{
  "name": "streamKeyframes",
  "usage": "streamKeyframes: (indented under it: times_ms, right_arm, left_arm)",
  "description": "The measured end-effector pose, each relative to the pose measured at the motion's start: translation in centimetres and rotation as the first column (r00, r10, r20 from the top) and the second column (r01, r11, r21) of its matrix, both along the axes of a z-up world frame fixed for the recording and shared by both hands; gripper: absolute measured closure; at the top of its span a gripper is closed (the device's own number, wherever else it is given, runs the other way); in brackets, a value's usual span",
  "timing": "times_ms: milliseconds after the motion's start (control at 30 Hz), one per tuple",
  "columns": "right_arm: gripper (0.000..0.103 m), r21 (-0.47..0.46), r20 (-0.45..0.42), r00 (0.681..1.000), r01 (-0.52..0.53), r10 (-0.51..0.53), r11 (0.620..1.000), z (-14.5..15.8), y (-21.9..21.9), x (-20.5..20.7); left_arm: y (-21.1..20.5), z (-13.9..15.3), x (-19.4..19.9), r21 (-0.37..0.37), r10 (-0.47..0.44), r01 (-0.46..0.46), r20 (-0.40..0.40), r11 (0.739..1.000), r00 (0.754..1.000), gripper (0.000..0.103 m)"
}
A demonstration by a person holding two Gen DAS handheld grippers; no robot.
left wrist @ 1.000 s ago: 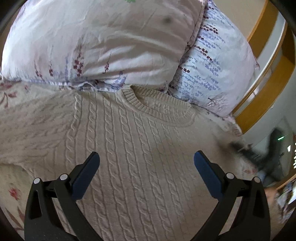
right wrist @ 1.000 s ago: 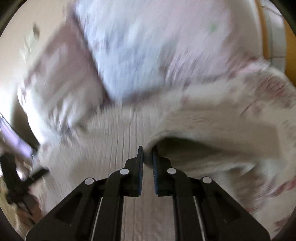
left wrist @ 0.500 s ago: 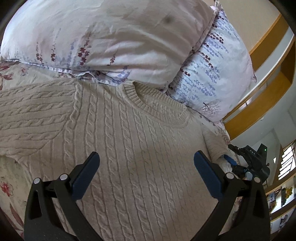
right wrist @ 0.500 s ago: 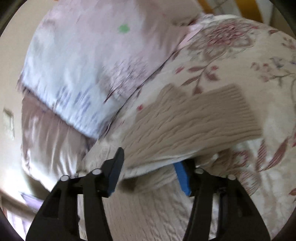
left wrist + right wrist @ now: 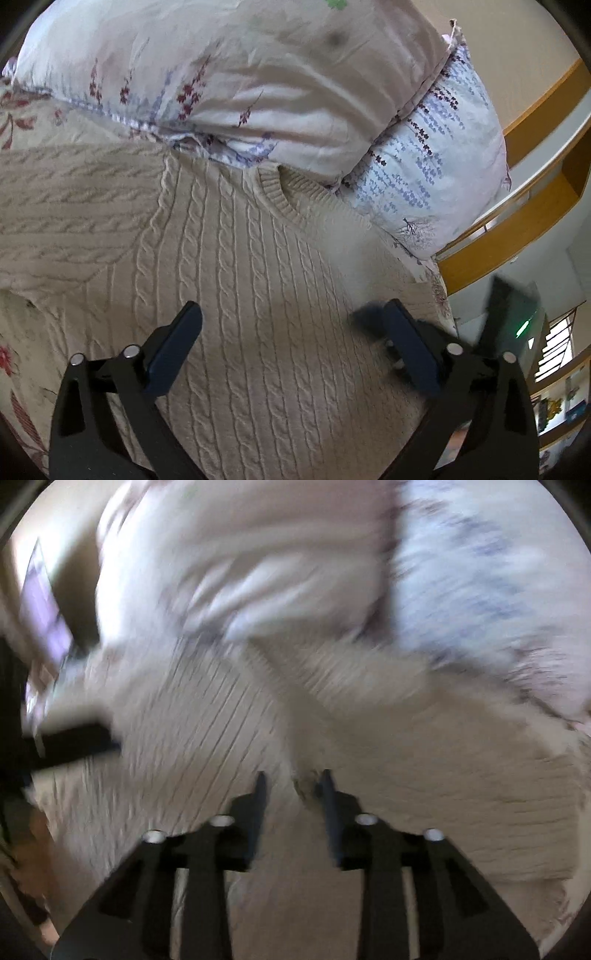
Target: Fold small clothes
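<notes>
Cable-knit sweater (image 5: 236,295) lies flat on the bed (image 5: 22,354), collar toward 2 pillows (image 5: 258,85). Left gripper (image 5: 291,345) hovers over its chest, jaws wide open, empty. Right gripper (image 5: 291,788): jaws partly open around a fold of knit; view blurred, so grip cannot be told. Risk: thick knit slips or bunches mid-fold, skewing the crease. No containers in view.
</notes>
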State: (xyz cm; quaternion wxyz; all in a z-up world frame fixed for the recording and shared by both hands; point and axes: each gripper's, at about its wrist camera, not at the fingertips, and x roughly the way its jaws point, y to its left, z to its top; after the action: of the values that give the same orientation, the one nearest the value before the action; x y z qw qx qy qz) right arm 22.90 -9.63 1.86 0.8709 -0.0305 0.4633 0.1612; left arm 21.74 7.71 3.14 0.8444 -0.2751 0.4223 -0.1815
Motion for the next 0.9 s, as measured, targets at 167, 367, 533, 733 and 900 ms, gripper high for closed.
streamKeyframes:
  times_ms: [167, 367, 533, 733, 900]
  right_arm:
    - [0.048, 0.099, -0.030, 0.999, 0.031, -0.028, 0.995, 0.3, -1.7, -1.7]
    - [0.048, 0.462, -0.204, 0.921, 0.389, -0.332, 0.797, -0.1, -13.5, -3.7]
    - [0.048, 0.553, -0.354, 0.750, 0.650, -0.559, 0.521, -2.7, -22.6, -6.2]
    - [0.064, 0.563, -0.322, 0.666, 0.706, -0.673, 0.430, -3.0, -25.5, -6.3]
    - [0.093, 0.566, -0.256, 0.691, 0.674, -0.676, 0.475, -2.3, -26.0, -6.1]
  left_arm:
    - [-0.4, -1.1, 0.7, -0.046, -0.005, 0.003, -0.050, 0.999, 0.999, 0.020]
    - [-1.5, -2.7, 2.1, -0.141, -0.027, 0.005, -0.153, 0.990, 0.988, 0.045]
    - [-2.8, -3.5, 3.1, -0.143, -0.023, -0.005, -0.199, 0.990, 0.980, 0.070]
    - [-3.8, -3.3, 5.3, -0.109, -0.006, -0.015, -0.184, 0.994, 0.983, 0.096]
    - [-2.6, -0.3, 4.9, -0.033, 0.011, -0.014, -0.078, 0.999, 0.997, 0.096]
